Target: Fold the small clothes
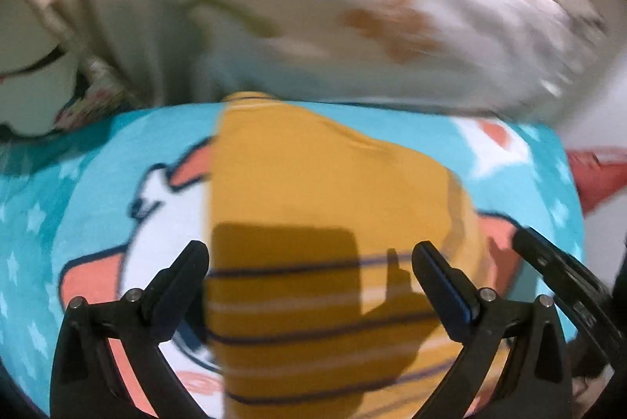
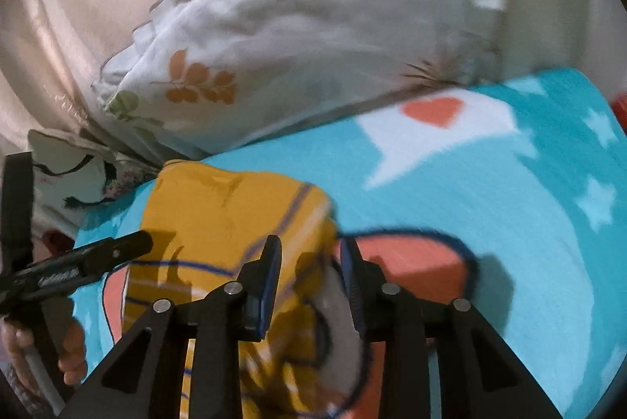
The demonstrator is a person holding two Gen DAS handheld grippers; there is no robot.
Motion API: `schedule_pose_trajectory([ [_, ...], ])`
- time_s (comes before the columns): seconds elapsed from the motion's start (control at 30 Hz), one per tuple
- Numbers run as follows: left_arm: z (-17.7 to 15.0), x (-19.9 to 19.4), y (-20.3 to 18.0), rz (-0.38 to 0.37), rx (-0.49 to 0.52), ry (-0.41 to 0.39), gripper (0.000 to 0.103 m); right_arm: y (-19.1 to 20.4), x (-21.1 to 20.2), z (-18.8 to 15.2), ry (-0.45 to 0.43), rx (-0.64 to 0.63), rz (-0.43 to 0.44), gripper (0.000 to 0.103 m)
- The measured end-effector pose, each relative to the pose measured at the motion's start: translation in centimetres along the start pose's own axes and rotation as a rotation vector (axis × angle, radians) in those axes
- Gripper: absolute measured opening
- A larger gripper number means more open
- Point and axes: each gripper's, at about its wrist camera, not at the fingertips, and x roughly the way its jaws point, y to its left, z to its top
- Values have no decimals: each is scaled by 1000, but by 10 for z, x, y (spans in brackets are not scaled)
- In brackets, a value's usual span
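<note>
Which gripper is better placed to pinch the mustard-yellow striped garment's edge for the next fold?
Right, probably. The right gripper straddles the mustard-yellow striped garment at its right edge, jaws narrowly parted. The left gripper gapes wide over the middle of the cloth.

Dim, motion-blurred fisheye views; hard shadows, dark corners

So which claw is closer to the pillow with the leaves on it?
Hard to call, probably neither. The left gripper hangs open over the yellow shirt. The right gripper is at the shirt's edge. The pillow lies beyond both.
</note>
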Motion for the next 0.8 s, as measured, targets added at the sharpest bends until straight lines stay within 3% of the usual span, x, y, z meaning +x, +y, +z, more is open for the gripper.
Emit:
schedule_pose_trajectory([
  [0.07,-14,1,-24,21,81,-13,103,-13,-9,-9,-9,35,-7,34],
  [0.17,-37,32,-51,77,176,57,103,-28,-19,-15,-11,67,14,34],
  [0.27,-46,30,-48,78,148,7,103,-37,-25,-21,-2,115,108,34],
  [0.43,-63,9,-46,22,89,14,103,-33,-4,-20,68,171,332,34],
  [0.57,-82,10,-55,55,141,5,103,-22,33,-17,141,159,333,35],
  [0.6,-88,12,-60,77,159,2,103,-21,43,-16,167,172,357,31],
  [0.67,-95,18,-69,114,193,-8,103,-19,53,-10,190,178,407,11],
  [0.8,-98,24,-74,145,197,-16,103,-15,58,8,170,138,368,7],
])
